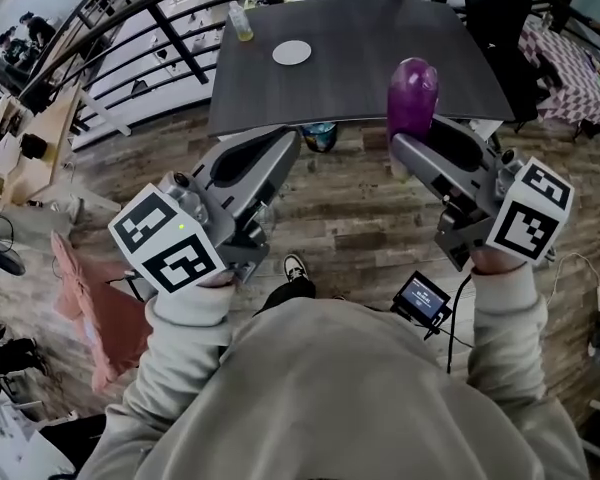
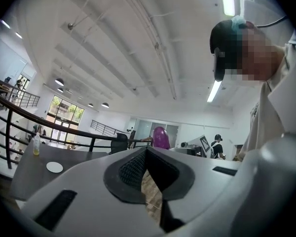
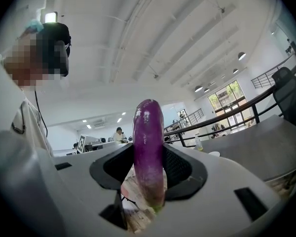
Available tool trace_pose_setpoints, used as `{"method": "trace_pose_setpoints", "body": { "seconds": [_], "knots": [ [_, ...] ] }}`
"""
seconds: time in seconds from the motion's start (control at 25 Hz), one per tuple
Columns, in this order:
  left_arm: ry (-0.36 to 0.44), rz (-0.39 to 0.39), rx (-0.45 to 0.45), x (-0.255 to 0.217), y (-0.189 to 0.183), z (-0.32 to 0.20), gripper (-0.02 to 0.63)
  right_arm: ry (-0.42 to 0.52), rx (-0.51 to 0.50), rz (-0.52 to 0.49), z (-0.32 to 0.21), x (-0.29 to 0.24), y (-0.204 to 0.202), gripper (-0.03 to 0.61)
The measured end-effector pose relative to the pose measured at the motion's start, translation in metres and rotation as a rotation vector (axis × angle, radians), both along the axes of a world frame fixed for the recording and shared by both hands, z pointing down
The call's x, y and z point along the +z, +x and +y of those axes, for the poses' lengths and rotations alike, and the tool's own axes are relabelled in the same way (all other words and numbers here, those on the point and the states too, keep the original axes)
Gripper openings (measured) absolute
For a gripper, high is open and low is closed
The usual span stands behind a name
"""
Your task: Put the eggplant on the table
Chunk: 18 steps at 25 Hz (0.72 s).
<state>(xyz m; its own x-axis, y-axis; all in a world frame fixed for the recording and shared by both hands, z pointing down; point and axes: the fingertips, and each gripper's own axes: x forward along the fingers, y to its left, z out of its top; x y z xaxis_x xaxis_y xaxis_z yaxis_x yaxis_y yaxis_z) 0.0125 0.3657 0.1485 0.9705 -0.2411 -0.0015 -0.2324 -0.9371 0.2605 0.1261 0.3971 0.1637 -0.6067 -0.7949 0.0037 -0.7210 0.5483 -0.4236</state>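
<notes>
A purple eggplant (image 1: pixel 412 90) stands upright between the jaws of my right gripper (image 1: pixel 408 140), which is shut on its lower part. In the right gripper view the eggplant (image 3: pixel 148 147) fills the gap between the pads, green stem end down. It hangs just in front of the near edge of the dark grey table (image 1: pixel 380 63). My left gripper (image 1: pixel 286 140) is level beside it at the left, also short of the table edge. Its tips meet in the left gripper view (image 2: pixel 147 150), with nothing held. The eggplant (image 2: pixel 161 137) shows beyond them.
On the table lie a white disc (image 1: pixel 291 53) and a small bottle (image 1: pixel 241 23) at the far left corner. A black chair (image 1: pixel 495 8) stands behind the table and a black railing (image 1: pixel 130 13) curves at the left. A pink cloth (image 1: pixel 90 308) lies on the wooden floor.
</notes>
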Motion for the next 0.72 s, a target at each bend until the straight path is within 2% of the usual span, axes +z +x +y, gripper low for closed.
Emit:
{"method": "trace_pose_setpoints", "body": {
  "seconds": [0.32, 0.72],
  "knots": [
    [-0.005, 0.021, 0.009, -0.020, -0.004, -0.054, 0.006, -0.028, 0.017, 0.009, -0.046, -0.018, -0.004, 0.195],
    [0.014, 0.051, 0.013, 0.004, -0.011, -0.075, 0.006, -0.029, 0.018, 0.040, -0.066, 0.011, -0.013, 0.195]
  ]
}}
